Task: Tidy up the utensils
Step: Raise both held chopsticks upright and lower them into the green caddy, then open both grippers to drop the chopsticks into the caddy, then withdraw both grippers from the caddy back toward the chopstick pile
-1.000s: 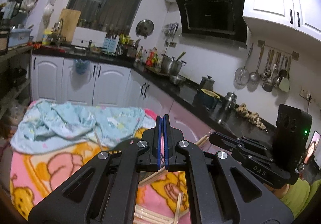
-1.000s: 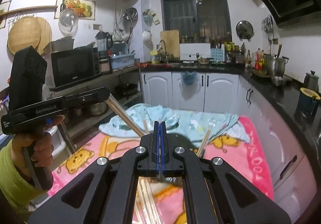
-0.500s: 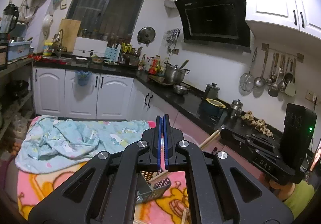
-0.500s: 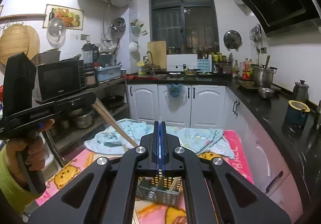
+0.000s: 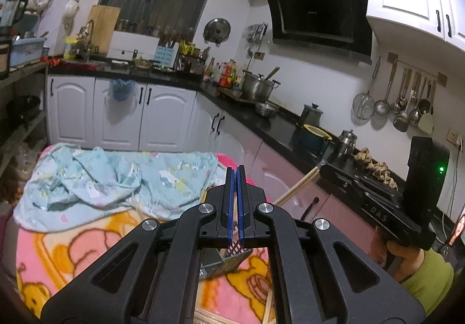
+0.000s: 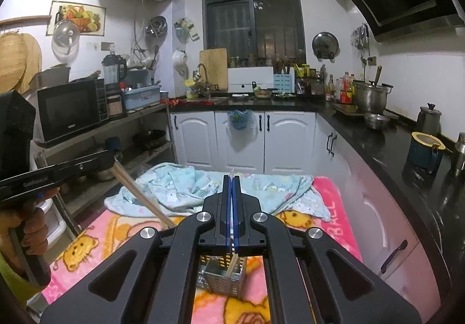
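My left gripper [image 5: 236, 171] is shut; the right wrist view shows it [image 6: 112, 157] at the left, pinching a pair of wooden chopsticks [image 6: 139, 196] that slant down to the right. My right gripper [image 6: 231, 178] is shut too. Seen from the left wrist, it [image 5: 321, 168] holds a chopstick [image 5: 295, 190] that points down to the left. A perforated metal utensil basket [image 6: 221, 274] lies on the pink blanket under both grippers, also seen as the basket [image 5: 232, 258]. A chopstick [image 6: 232, 263] reaches into it.
A crumpled light-blue cloth [image 5: 110, 184] covers the far half of the pink cartoon blanket [image 6: 96, 239]. Loose chopsticks [image 5: 268, 308] lie near the front edge. A black counter [image 6: 386, 149] with pots runs along the right. A shelf with a microwave [image 6: 69, 112] stands left.
Both cameras have drawn back from the table, so the blanket and cloth sit lower and farther off and the basket has come into view beneath the jaws. Both grippers stay shut on their chopsticks.
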{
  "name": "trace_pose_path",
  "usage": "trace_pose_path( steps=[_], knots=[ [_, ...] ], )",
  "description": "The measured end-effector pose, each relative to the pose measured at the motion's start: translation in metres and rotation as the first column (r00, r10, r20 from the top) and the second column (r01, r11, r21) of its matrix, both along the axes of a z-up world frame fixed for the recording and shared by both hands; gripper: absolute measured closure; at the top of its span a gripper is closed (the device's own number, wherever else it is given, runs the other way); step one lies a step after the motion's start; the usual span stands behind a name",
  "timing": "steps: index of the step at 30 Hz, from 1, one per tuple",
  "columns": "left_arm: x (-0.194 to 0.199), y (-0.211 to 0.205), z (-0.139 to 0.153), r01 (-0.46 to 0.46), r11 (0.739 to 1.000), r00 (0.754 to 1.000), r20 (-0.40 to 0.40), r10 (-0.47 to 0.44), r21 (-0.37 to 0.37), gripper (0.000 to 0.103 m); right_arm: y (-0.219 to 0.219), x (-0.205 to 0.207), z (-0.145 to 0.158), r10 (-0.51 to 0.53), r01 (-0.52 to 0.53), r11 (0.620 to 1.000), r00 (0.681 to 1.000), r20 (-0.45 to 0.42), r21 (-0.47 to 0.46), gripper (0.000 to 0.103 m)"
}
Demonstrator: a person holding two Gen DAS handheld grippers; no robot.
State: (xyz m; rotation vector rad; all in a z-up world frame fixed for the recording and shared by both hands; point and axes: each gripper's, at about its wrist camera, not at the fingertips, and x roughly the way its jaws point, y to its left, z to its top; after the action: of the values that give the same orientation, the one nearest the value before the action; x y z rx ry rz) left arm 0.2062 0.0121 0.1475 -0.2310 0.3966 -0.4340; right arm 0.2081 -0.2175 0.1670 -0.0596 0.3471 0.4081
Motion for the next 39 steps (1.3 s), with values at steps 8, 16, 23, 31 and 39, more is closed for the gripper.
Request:
trace_pose_path(
  steps=[8,16,23,31,39],
  knots=[
    [0.008,-0.001,-0.024,0.005,1.000,0.999,-0.053,-0.006,-0.008,0.103,0.004,0.012,-0.021,-0.008,0.007,1.000,0.999,-0.047,-0.013,0.102],
    [0.013,-0.005,-0.036,0.007,1.000,0.997,-0.082,-0.008,-0.006,0.102,0.012,0.021,-0.037,-0.004,0.003,1.000,0.996,-0.087,-0.015,0.098],
    [0.010,0.002,-0.042,-0.043,0.999,0.996,-0.075,0.045,0.024,0.057,0.009,0.021,-0.045,-0.015,0.016,1.000,0.994,-0.109,-0.001,0.067],
    [-0.005,0.011,-0.039,-0.104,0.994,0.994,-0.037,0.106,0.045,0.016,0.001,0.010,-0.049,-0.020,0.023,1.000,0.993,-0.115,0.018,0.056],
    [-0.019,0.014,-0.046,-0.147,0.986,0.988,-0.040,0.151,0.079,0.011,-0.004,-0.011,-0.052,-0.016,0.018,1.000,0.995,-0.095,0.017,0.047]
  ],
)
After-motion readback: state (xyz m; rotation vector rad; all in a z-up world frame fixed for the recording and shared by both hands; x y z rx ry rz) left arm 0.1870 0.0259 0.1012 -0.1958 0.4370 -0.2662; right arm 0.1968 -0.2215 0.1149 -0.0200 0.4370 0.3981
